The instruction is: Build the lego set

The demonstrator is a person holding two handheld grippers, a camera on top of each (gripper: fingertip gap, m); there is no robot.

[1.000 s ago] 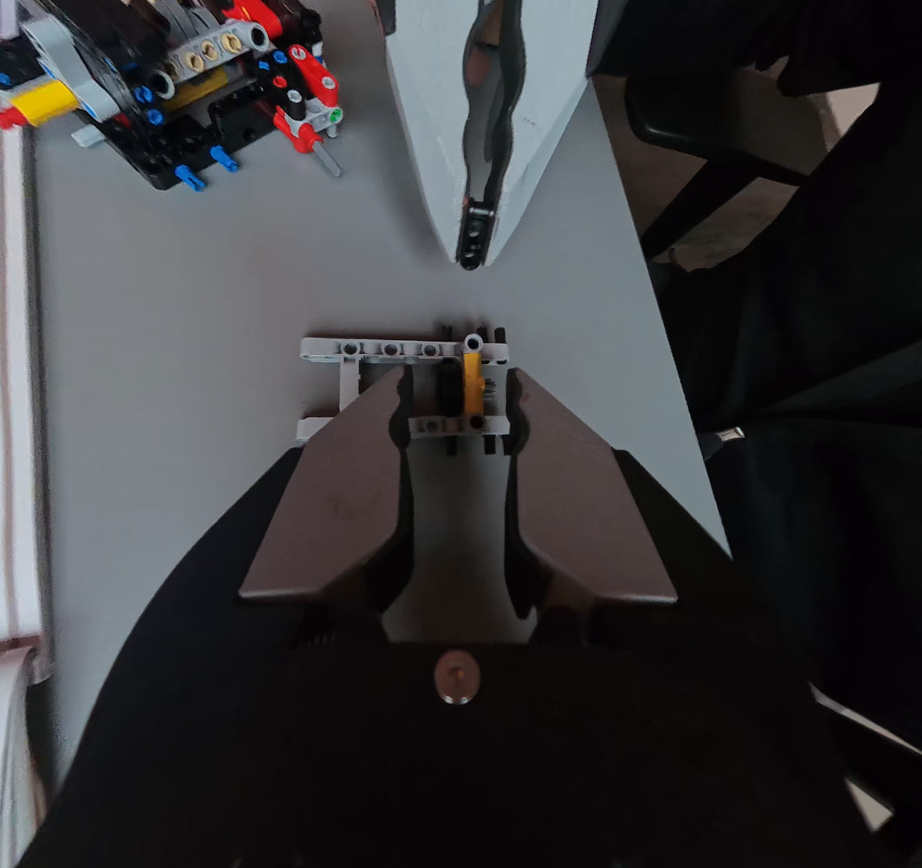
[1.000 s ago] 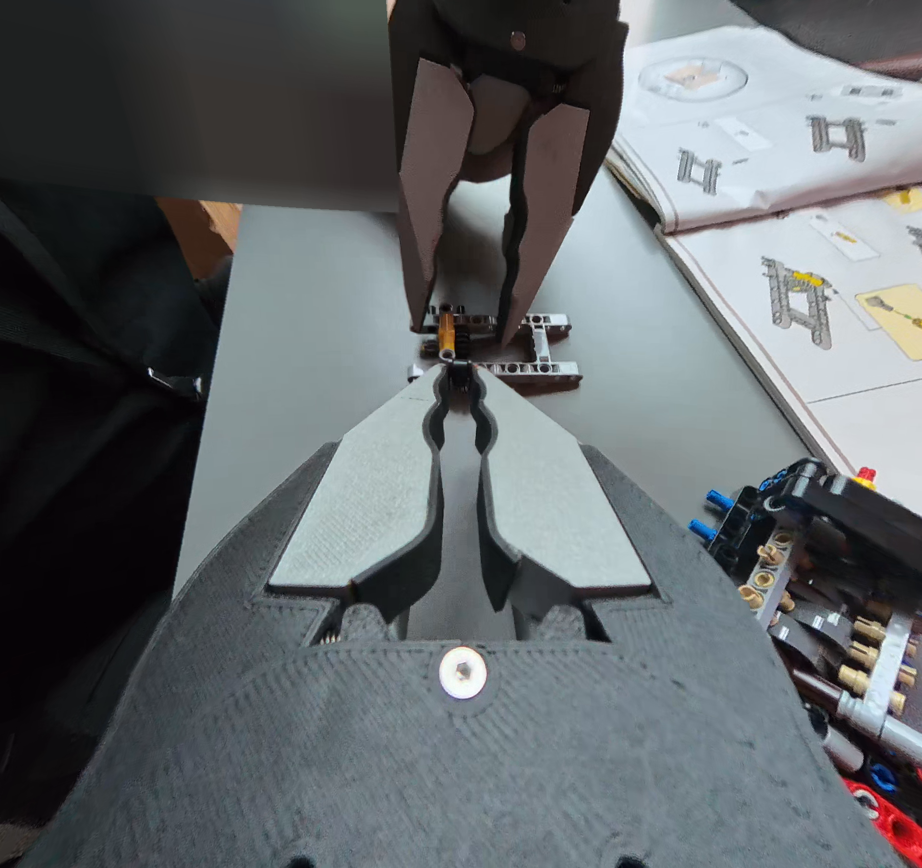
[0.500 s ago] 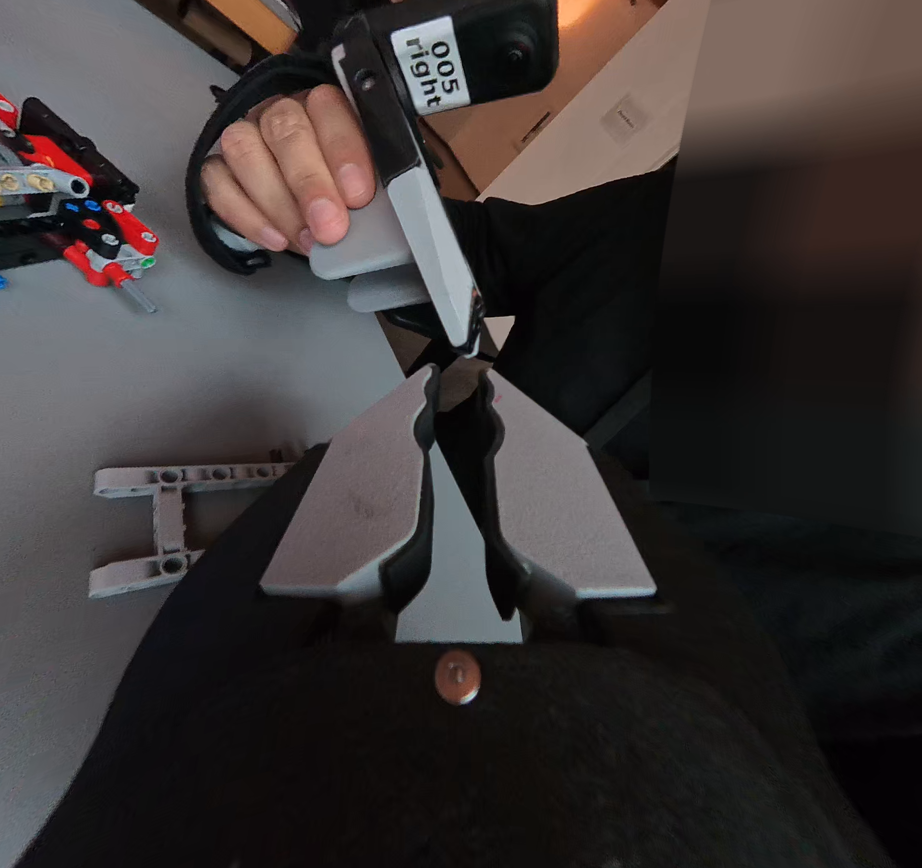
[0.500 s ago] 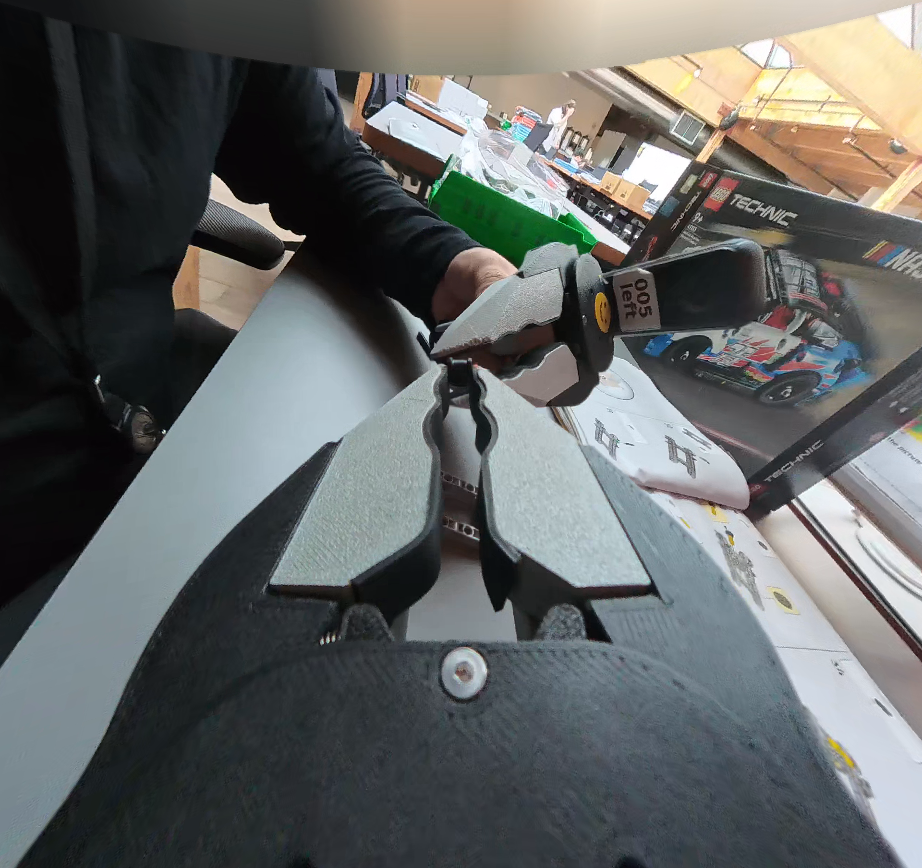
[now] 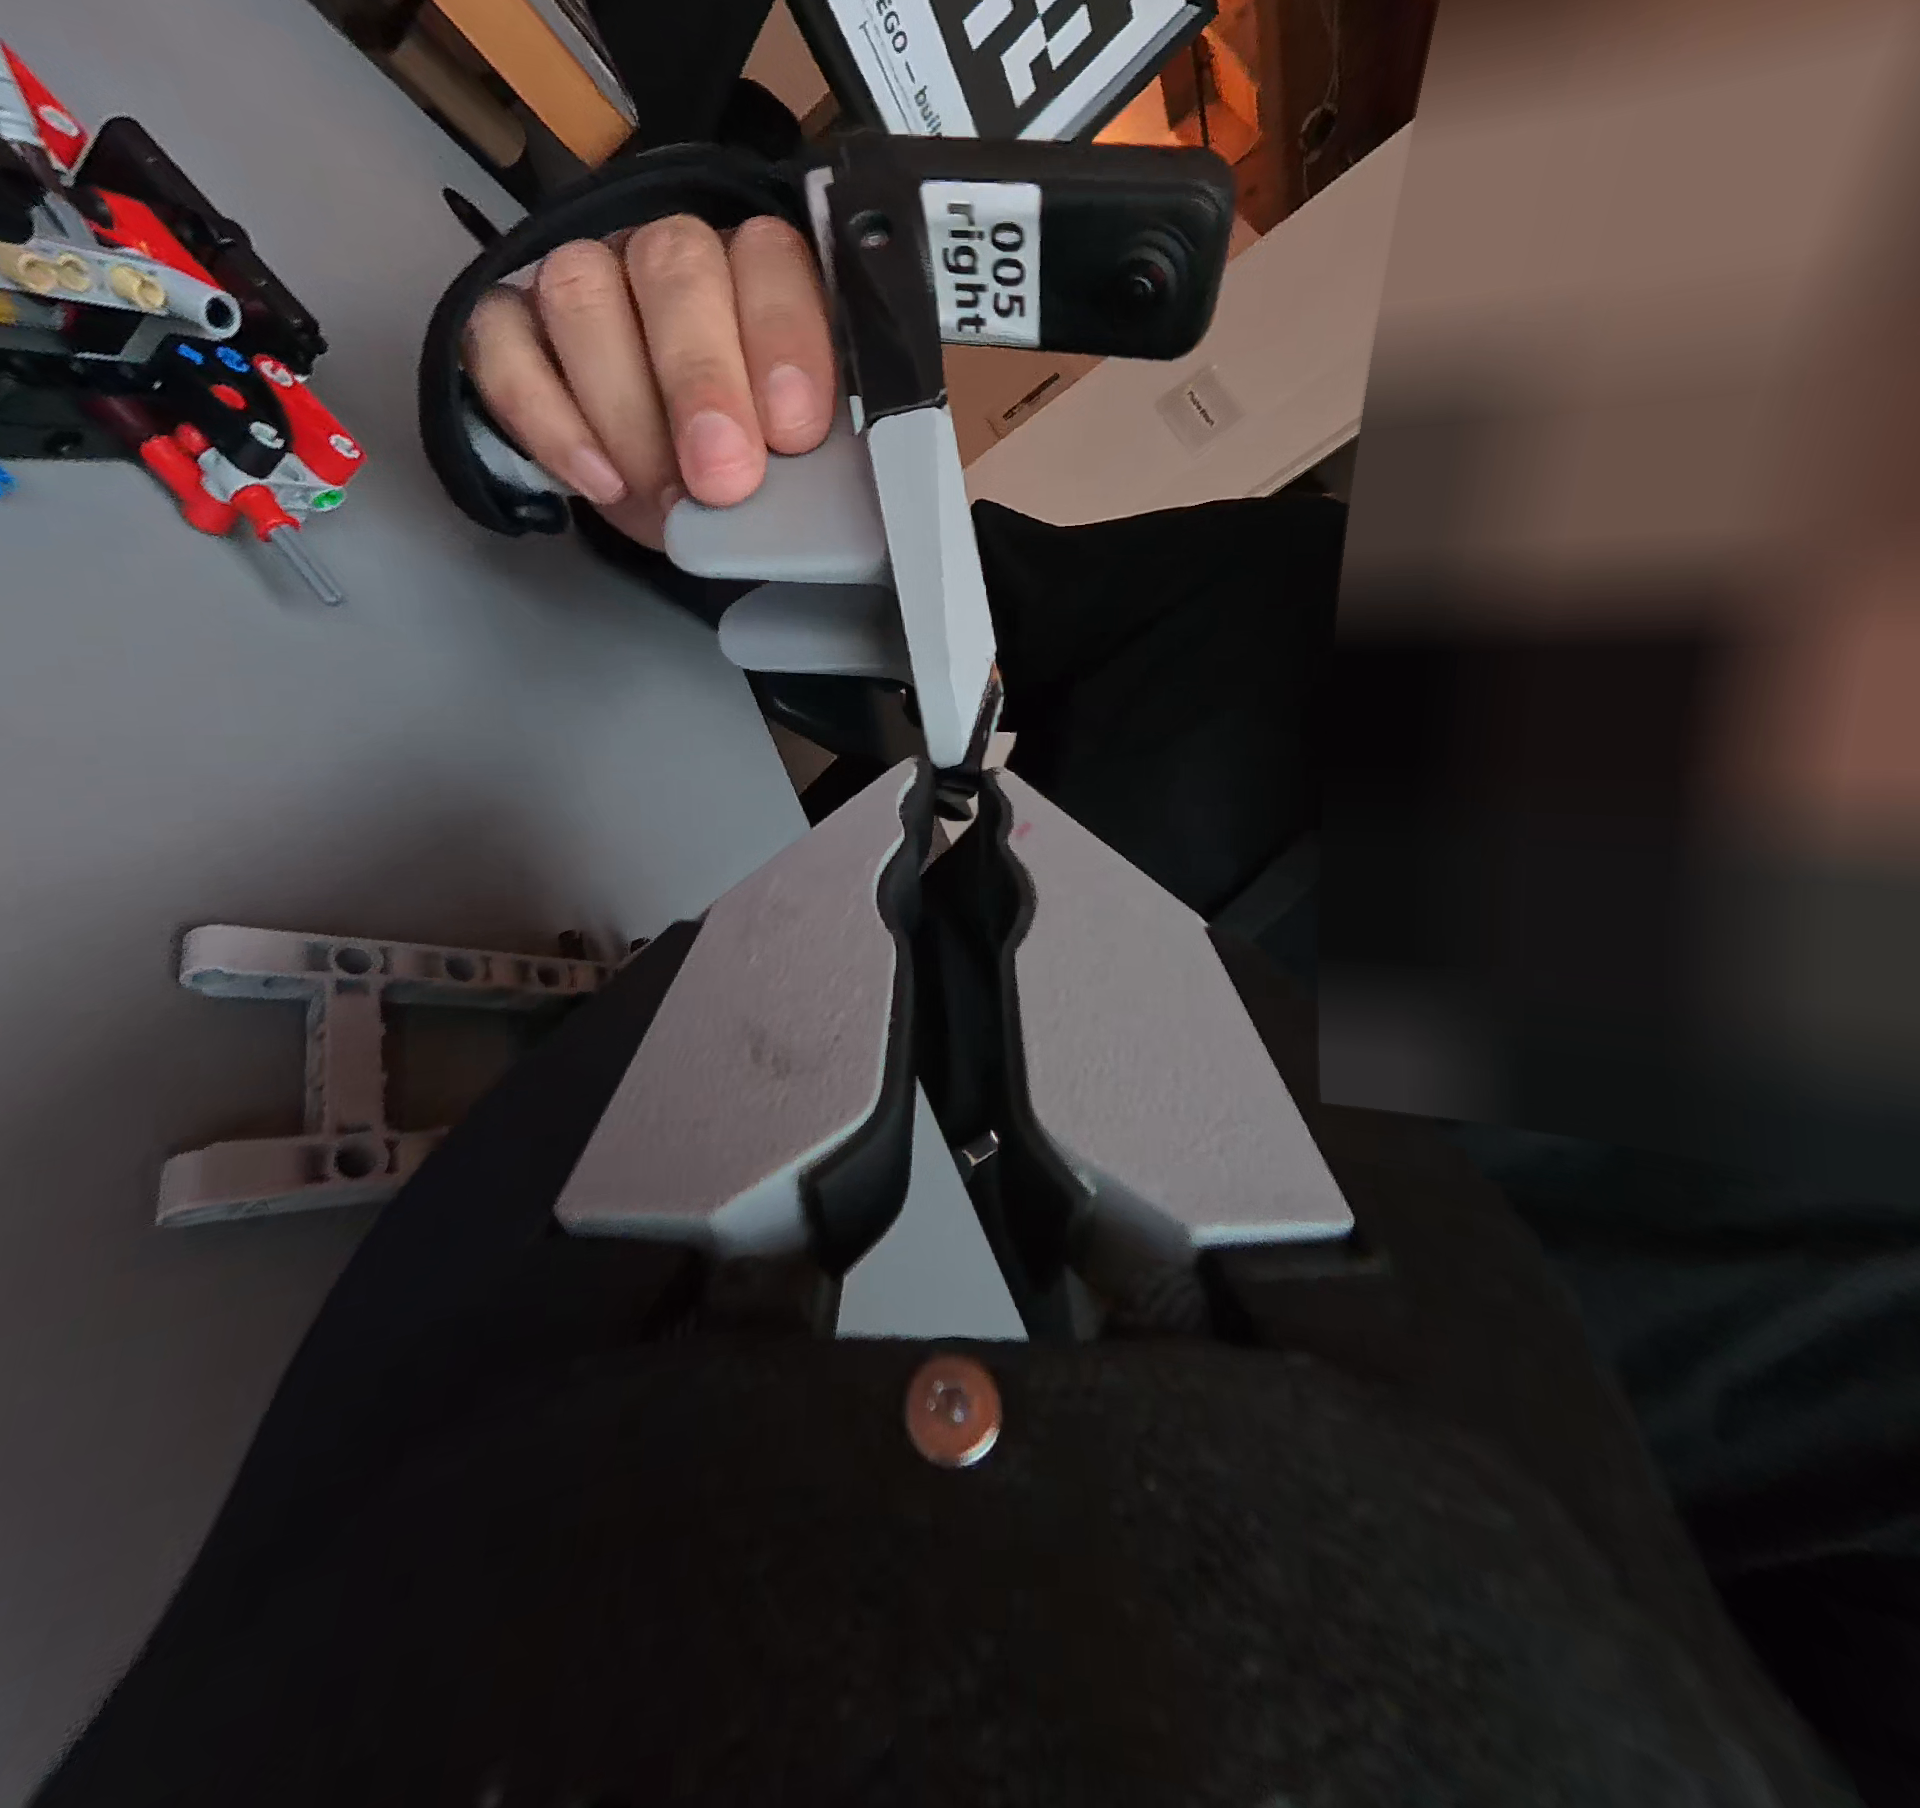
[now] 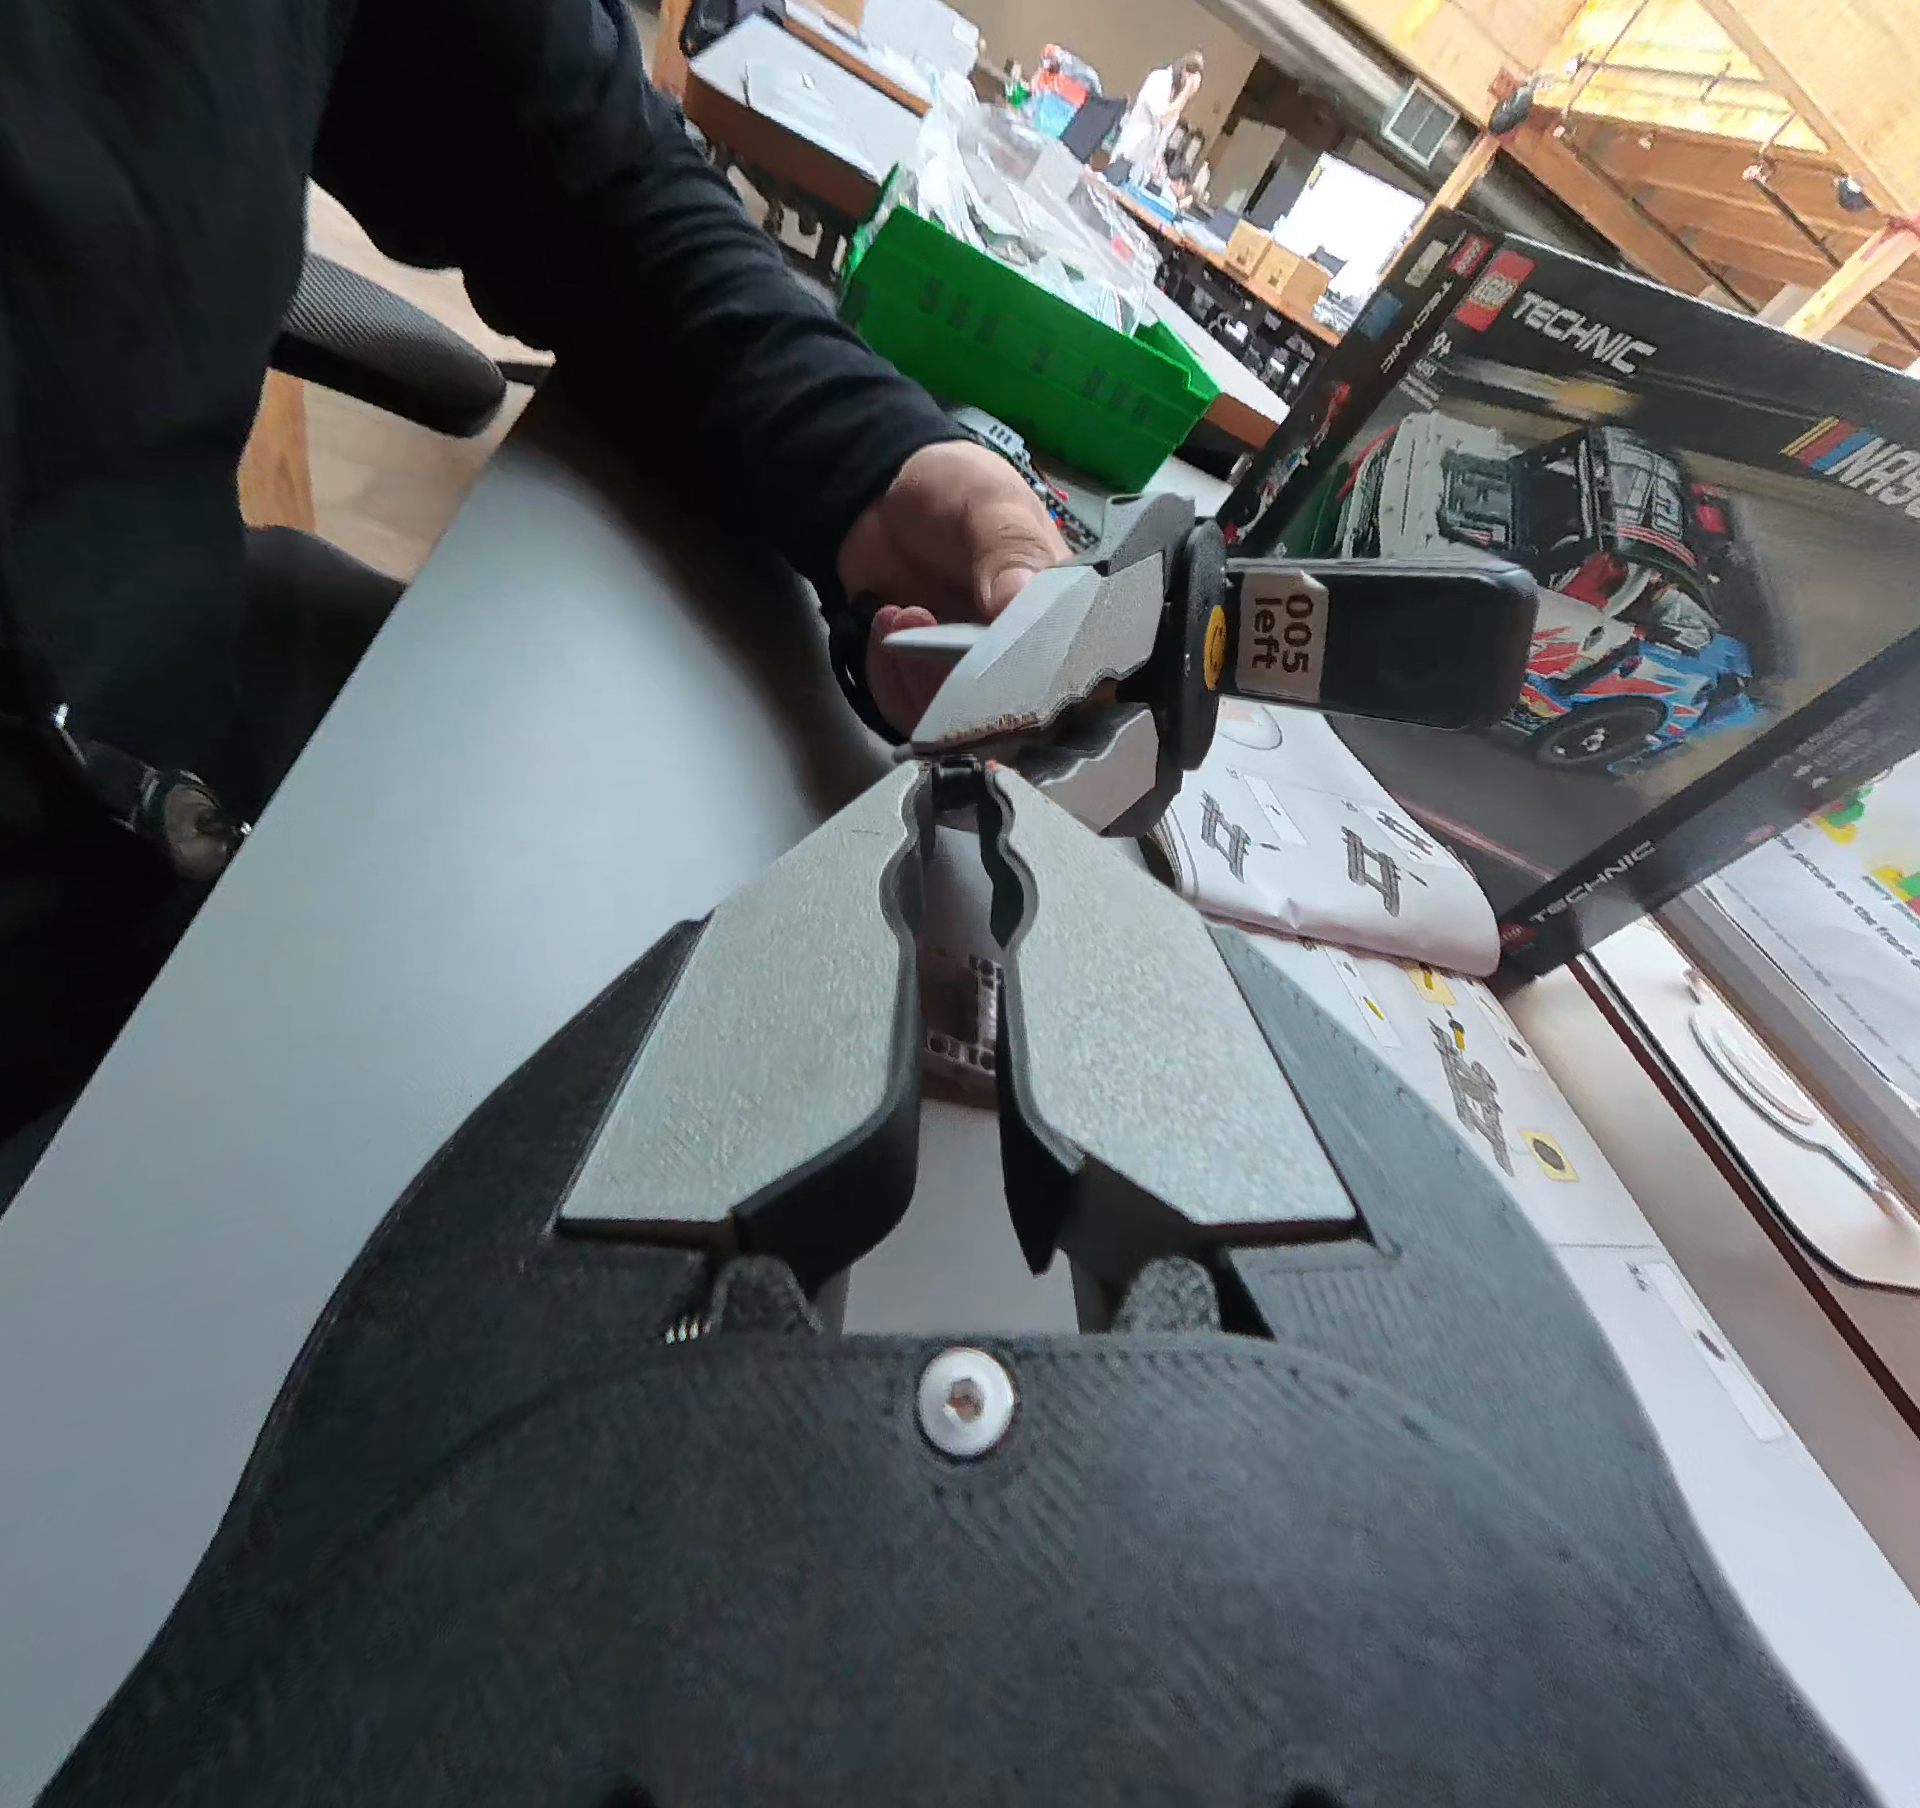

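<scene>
Both grippers are held up above the grey table point(image 5: 312, 719), tip to tip. In the right wrist view my right gripper point(image 6: 954, 782) is shut on a small black piece point(image 6: 954, 773). My left gripper point(image 6: 920, 745) comes in from the right and meets it at its tip. In the left wrist view my left gripper point(image 5: 954, 797) has its tips closed in on the same black piece point(image 5: 952, 784). My right gripper point(image 5: 961, 756) points down onto it from above. The light grey beam frame point(image 5: 332, 1052) lies on the table at the left, partly hidden by my left gripper's body.
The partly built red and black car chassis point(image 5: 135, 324) lies at the table's far left. The open instruction booklet point(image 6: 1340, 865), the set's box point(image 6: 1558, 532) and a green bin point(image 6: 1018, 345) are on the right. The person sits at the table's edge. My left and right fingertips are right by each other.
Both grippers rose from the grey frame on the table. My left gripper let go of the frame and closed on the black piece that my right gripper holds.
</scene>
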